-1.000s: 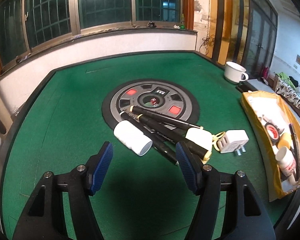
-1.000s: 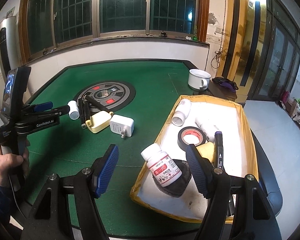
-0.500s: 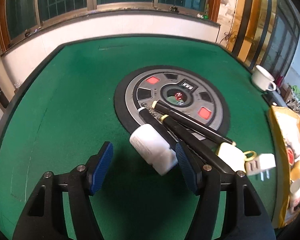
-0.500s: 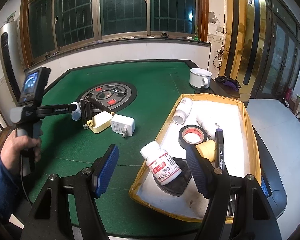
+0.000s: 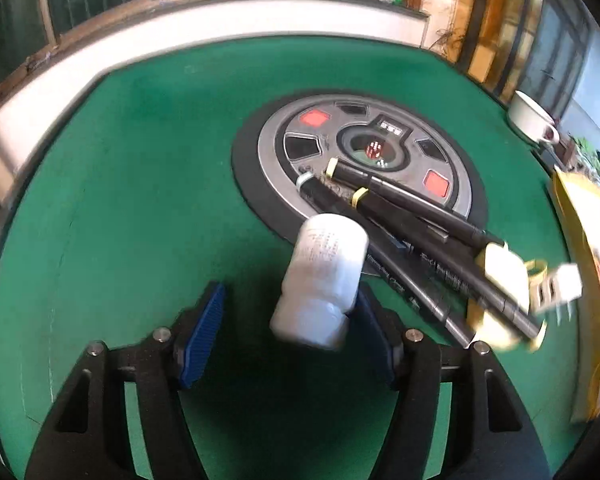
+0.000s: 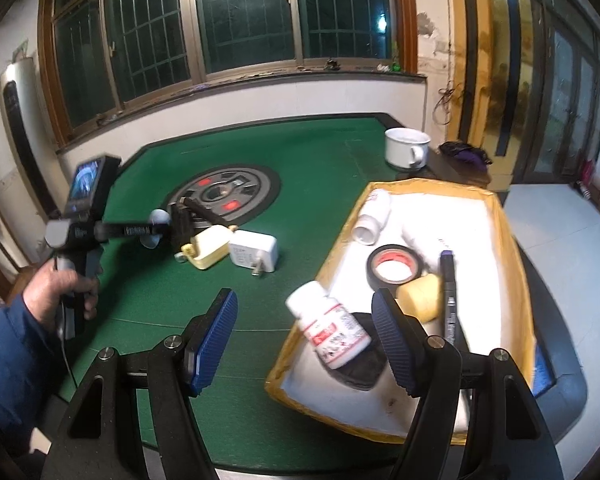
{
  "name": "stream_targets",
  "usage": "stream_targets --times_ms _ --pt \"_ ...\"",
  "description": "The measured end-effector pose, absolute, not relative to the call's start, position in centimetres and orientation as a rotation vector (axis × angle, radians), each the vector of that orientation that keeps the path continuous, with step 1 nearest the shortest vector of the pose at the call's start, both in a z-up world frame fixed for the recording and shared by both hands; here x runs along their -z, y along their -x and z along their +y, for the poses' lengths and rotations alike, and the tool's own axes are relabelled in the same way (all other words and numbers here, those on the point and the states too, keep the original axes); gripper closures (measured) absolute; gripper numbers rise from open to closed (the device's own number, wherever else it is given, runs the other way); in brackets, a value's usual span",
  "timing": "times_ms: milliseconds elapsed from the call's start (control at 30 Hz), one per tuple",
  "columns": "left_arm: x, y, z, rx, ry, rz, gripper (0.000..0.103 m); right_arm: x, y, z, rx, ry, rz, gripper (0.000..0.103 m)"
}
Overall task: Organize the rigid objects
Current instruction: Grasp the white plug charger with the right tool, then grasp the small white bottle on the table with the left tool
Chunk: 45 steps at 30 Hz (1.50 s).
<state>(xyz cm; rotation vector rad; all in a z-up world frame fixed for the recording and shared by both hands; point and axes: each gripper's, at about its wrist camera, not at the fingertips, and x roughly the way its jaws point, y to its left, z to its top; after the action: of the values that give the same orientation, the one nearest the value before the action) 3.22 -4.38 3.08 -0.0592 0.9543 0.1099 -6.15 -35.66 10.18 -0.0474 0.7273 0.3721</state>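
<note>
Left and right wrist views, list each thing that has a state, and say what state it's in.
left gripper: open, around white bottle
white bottle: lying on its side, capped
right gripper: open, holds nothing
labelled bottle: tilted in tray, capped
tray: open-topped, part filled
mug: upright

I see open green felt (image 5: 132, 184) across the left half of the left wrist frame, nothing in the way there. Centre-right is crowded: white bottle (image 5: 324, 276) sits between my left gripper (image 5: 288, 332) fingers, touching the right pad, with black markers (image 5: 416, 236) stacked just beside it, running to lower right onto a yellow block (image 5: 504, 272) and white charger (image 5: 560, 288). Right wrist frame: felt between my right gripper (image 6: 304, 340) and the charger is free. The yellow box (image 6: 512, 280) at right is packed: tape roll (image 6: 394, 266), pill bottle (image 6: 332, 328), marker (image 6: 448, 292).
</note>
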Motion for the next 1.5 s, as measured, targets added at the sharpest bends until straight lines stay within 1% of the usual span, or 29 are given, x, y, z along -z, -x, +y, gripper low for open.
stream_targets --times_ms 167,233,300,367,433,533,667,767,833,867,900,933,1067,1233,1400,1500 --pt "-3.0 -1.8 -3.8 -0.07 0.065 0.944 0.039 -10.5 3.9 -34.6 -0.481 -0.027 0.798 0.038" --pt "-3.1 -1.8 -3.9 -0.069 0.064 0.943 0.039 -10.8 2.2 -33.0 -0.529 0.008 0.823 0.038" --pt "-3.1 -1.7 -3.6 -0.047 0.081 0.933 0.039 -10.6 0.2 -30.6 -0.583 0.098 0.913 0.038" --pt "-3.2 -1.8 -3.3 -0.029 0.088 0.928 0.039 -10.5 -1.2 -28.4 -0.632 0.188 0.949 0.038" --pt "-3.4 -2.0 -3.1 -0.002 0.085 0.927 0.039 -9.9 -2.9 -26.1 -0.659 0.339 1.0 0.038" --pt "-3.5 -2.2 -3.5 0.03 0.066 0.929 0.039 -8.8 -5.3 -24.1 -0.74 0.456 1.06 0.038" --pt "-4.0 -2.2 -3.6 0.039 0.056 0.91 0.039 -6.0 -7.2 -21.8 -0.726 0.694 1.078 0.039" --pt "-4.4 -2.1 -3.6 0.042 0.042 0.895 0.039 -4.2 -8.7 -20.8 -0.728 0.756 1.104 0.039" --pt "-4.5 -2.0 -3.7 0.047 0.029 0.892 0.039 -3.6 -9.3 -20.7 -0.757 0.719 1.124 0.041" --pt "-4.5 -2.1 -3.7 0.045 0.024 0.891 0.039 -3.3 -9.4 -20.6 -0.78 0.698 1.148 0.05" --pt "-4.5 -2.1 -3.7 0.045 0.024 0.892 0.039 -2.5 -9.2 -20.4 -0.758 0.718 1.177 0.067" --pt "-4.5 -2.2 -3.6 0.049 0.026 0.893 0.039 -2.1 -9.1 -20.2 -0.727 0.74 1.195 0.07" --pt "-4.5 -2.4 -3.1 0.049 0.043 0.893 0.039 -2.4 -7.4 -20.7 -0.662 0.673 1.2 0.073" --pt "-4.5 -2.9 -3.6 0.051 0.011 0.891 0.039 -3.5 -3.2 -23.1 -0.61 0.42 1.201 0.073" --pt "-4.1 -4.4 -4.6 0.044 -0.046 0.913 0.039 -4.8 2.7 -24.6 -0.68 0.296 1.132 0.073" --pt "-3.3 -5.1 -4.7 0.044 -0.052 0.941 0.038 -4.9 4.8 -25.3 -0.683 0.252 1.09 0.073"
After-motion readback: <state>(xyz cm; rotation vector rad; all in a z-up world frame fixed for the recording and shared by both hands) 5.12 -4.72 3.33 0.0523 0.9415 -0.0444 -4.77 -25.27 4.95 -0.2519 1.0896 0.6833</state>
